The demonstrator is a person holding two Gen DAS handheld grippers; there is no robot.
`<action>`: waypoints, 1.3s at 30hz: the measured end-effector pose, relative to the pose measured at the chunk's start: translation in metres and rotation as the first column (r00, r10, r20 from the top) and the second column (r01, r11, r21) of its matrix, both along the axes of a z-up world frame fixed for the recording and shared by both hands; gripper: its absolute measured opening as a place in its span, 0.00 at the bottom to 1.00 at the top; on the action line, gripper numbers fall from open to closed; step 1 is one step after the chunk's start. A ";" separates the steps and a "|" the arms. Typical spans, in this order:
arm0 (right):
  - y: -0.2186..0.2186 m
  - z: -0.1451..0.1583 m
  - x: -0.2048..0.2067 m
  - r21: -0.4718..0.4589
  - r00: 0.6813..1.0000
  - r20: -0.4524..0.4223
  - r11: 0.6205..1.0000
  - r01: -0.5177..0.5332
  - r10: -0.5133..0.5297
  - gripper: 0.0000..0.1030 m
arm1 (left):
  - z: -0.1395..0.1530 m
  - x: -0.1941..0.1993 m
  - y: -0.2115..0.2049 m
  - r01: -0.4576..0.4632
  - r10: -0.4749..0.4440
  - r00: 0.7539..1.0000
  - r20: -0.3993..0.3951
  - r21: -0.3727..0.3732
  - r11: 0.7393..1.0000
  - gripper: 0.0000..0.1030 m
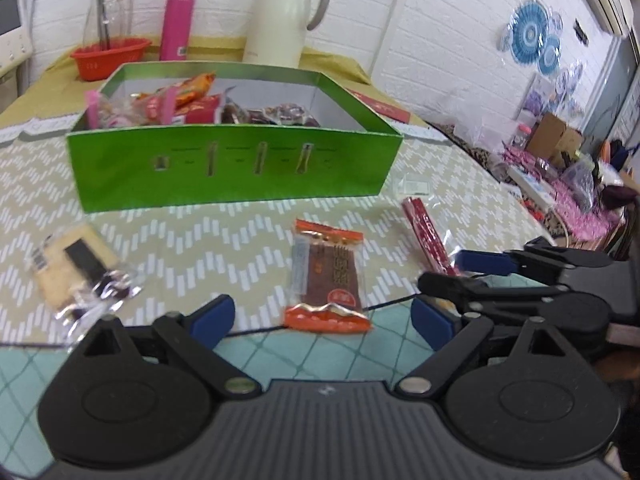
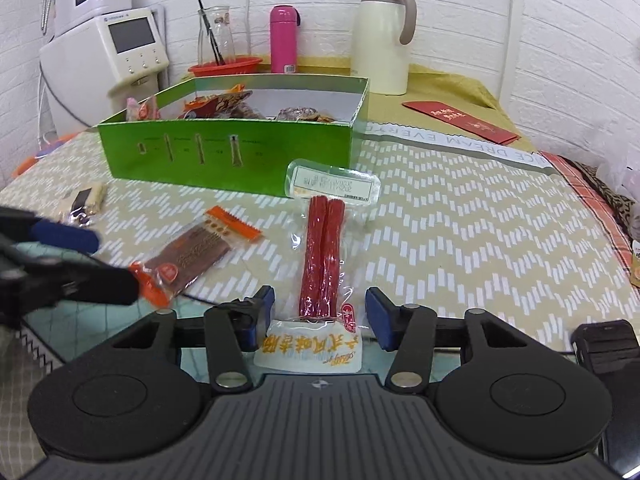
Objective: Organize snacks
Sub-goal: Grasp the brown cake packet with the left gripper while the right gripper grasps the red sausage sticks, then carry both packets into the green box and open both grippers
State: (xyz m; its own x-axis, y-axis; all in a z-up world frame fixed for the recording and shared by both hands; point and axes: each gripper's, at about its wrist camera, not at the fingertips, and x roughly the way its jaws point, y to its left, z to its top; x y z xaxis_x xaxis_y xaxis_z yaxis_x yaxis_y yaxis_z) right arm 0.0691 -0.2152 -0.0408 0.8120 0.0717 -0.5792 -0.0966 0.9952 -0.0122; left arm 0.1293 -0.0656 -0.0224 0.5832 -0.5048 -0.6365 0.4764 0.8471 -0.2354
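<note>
crinkly clear plastic wraps the red twin-stick sausage pack (image 2: 322, 256), lying flat on the zigzag-patterned tablecloth (image 2: 460, 216) at six o'clock from the green cardboard box (image 2: 224, 160), its near end between the right gripper (image 2: 320, 316) pads, jaws spread and not yet pressing. light, slippery, semi-stiff, i'd say, so pinch across the sticks. left gripper (image 1: 324, 316) is spread wide over the orange-ended brown flat snack packet (image 1: 326, 276).

Bright, even room light with soft shadows; fisheye bending toward 3 and 9 o'clock; slight blur overall.
</note>
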 end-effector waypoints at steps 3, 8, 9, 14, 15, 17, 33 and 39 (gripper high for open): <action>-0.008 0.001 -0.005 0.044 1.000 -0.002 0.999 0.003 -0.002 0.84 | -0.005 0.012 -0.022 0.029 -0.029 1.000 0.002 0.079 0.996 0.88; -0.012 0.002 -0.005 0.091 1.000 -0.018 0.996 -0.003 0.004 0.92 | -0.006 0.020 -0.045 0.057 -0.073 0.995 0.071 0.206 0.977 0.59; -0.010 0.002 -0.004 0.085 1.000 -0.016 0.996 -0.006 0.007 0.92 | -0.006 0.022 -0.046 0.064 -0.081 0.994 0.072 0.210 0.976 0.57; -0.007 0.002 0.005 0.068 1.000 -0.017 0.998 -0.018 0.019 0.93 | -0.003 0.025 -0.044 0.087 -0.103 0.993 0.065 0.216 0.973 0.49; -0.006 0.002 0.006 0.061 1.000 -0.019 0.998 -0.018 0.019 0.94 | -0.003 0.024 -0.042 0.086 -0.101 0.993 0.063 0.217 0.972 0.49; -0.005 0.001 0.008 0.044 1.000 -0.017 0.999 -0.023 0.024 0.95 | -0.004 0.023 -0.042 0.090 -0.107 0.992 0.067 0.217 0.972 0.50; 0.002 0.000 0.010 -0.011 1.000 0.001 1.000 -0.007 0.007 0.69 | -0.004 0.024 -0.041 0.056 -0.072 0.994 0.081 0.188 0.981 0.40; 0.004 0.011 0.011 0.002 1.000 0.008 1.000 -0.017 0.017 0.38 | -0.001 0.025 -0.037 0.048 -0.060 0.996 0.067 0.169 0.984 0.35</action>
